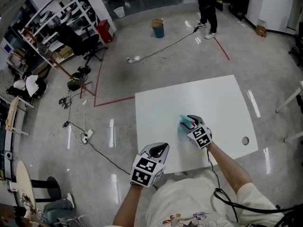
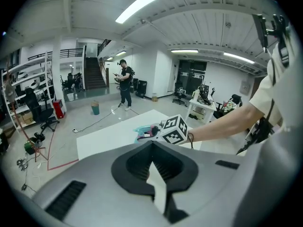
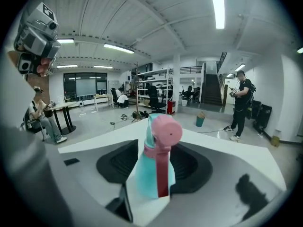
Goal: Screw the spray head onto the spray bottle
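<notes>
your left hand-held gripper (image 1: pixel 160 149) is shut, empty, at the white bench's (image 1: pixel 222 98) seven o'clock edge. your right hand-held gripper (image 1: pixel 191 122) stands open around the teal spray bottle (image 3: pixel 150 174), pink spray head (image 3: pixel 164 130) atop it, mid-bench.

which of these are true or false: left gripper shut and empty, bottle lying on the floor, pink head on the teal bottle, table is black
1. The left gripper is shut and empty. True.
2. The spray bottle lies on the floor. False: it is on the table, between the right gripper's open jaws.
3. A pink spray head sits on top of the teal bottle. True.
4. The table is black. False: it is white.
</notes>
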Motion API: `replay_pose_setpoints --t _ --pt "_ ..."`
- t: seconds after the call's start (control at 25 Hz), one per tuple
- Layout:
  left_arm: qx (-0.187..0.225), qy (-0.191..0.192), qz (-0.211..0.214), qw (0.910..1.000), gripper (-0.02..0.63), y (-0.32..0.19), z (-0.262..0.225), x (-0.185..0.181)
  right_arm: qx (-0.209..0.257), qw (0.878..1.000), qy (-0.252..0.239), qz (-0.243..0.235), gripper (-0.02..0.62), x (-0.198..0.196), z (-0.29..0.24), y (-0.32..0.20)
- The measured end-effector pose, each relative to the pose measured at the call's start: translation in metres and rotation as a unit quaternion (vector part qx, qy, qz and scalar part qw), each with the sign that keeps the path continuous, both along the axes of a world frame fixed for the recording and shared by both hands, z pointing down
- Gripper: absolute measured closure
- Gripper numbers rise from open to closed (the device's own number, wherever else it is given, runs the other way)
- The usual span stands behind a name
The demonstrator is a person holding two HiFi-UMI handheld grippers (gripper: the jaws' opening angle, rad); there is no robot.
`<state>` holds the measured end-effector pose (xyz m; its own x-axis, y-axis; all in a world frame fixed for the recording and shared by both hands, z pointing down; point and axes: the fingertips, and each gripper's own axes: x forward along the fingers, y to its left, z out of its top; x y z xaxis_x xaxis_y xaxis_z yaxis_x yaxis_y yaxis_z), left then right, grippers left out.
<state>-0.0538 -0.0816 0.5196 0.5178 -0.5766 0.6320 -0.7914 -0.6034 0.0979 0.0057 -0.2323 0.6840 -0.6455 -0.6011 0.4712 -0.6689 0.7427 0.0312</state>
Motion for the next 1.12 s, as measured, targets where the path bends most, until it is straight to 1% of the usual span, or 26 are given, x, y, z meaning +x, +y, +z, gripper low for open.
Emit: replay_pose_setpoints --t 0.08,0.16,0.24,0.32,0.4,0.48,0.52,0.56,0.6,0.64,0.72,0.84,0.92,1.12 --pt "0.001 -0.002 0.001 1.0 0.601 0.002 -0.003 -0.001 -0.007 1.0 -0.007 -0.001 0.378 0.001 -0.002 0.003" --pt "0.002 -0.002 0.0 1.0 0.601 0.002 -0.004 -0.004 -0.006 1.0 -0.008 -0.01 0.36 0.001 -0.009 0.006" --pt "0.004 -0.001 -0.004 1.0 0.601 0.002 -0.003 -0.005 -0.005 1.0 -0.008 -0.025 0.351 0.007 -0.018 0.01" --pt "0.006 0.0 -0.011 0.9999 0.601 0.0 -0.001 -0.006 -0.011 0.999 -0.021 -0.03 0.351 0.021 -0.033 0.019" --pt "0.008 0.004 -0.022 0.9997 0.601 -0.001 -0.002 -0.009 -0.015 0.999 -0.049 -0.016 0.351 0.04 -0.058 0.035" --pt "0.009 0.013 -0.036 0.9992 0.601 -0.002 -0.005 -0.013 -0.01 0.997 -0.073 0.018 0.351 0.066 -0.088 0.057" --pt "0.009 0.019 -0.043 0.9989 0.601 -0.002 -0.005 -0.014 -0.005 0.996 -0.076 0.042 0.353 0.081 -0.1 0.068" --pt "0.01 0.026 -0.049 0.9984 0.601 -0.003 -0.004 -0.014 0.0 0.995 -0.075 0.07 0.383 0.096 -0.109 0.077" --pt "0.01 0.032 -0.055 0.9979 0.601 -0.003 -0.002 -0.014 0.002 0.992 -0.079 0.099 0.52 0.109 -0.115 0.084" --pt "0.009 0.037 -0.059 0.9975 0.601 -0.003 0.0 -0.012 -0.002 0.988 -0.09 0.123 0.558 0.118 -0.118 0.089" --pt "0.007 0.043 -0.063 0.9971 0.601 -0.003 0.003 -0.008 -0.018 0.98 -0.12 0.155 0.582 0.125 -0.122 0.097" --pt "0.01 0.045 -0.065 0.9968 0.601 -0.002 0.005 0.001 -0.026 0.975 -0.146 0.169 0.588 0.124 -0.128 0.104" --pt "0.014 0.053 -0.071 0.996 0.601 -0.002 0.005 0.006 -0.026 0.975 -0.151 0.16 0.588 0.116 -0.134 0.108" --pt "0.016 0.065 -0.077 0.9948 0.601 0.008 0.007 0.018 -0.031 0.98 -0.153 0.121 0.589 0.096 -0.15 0.123"
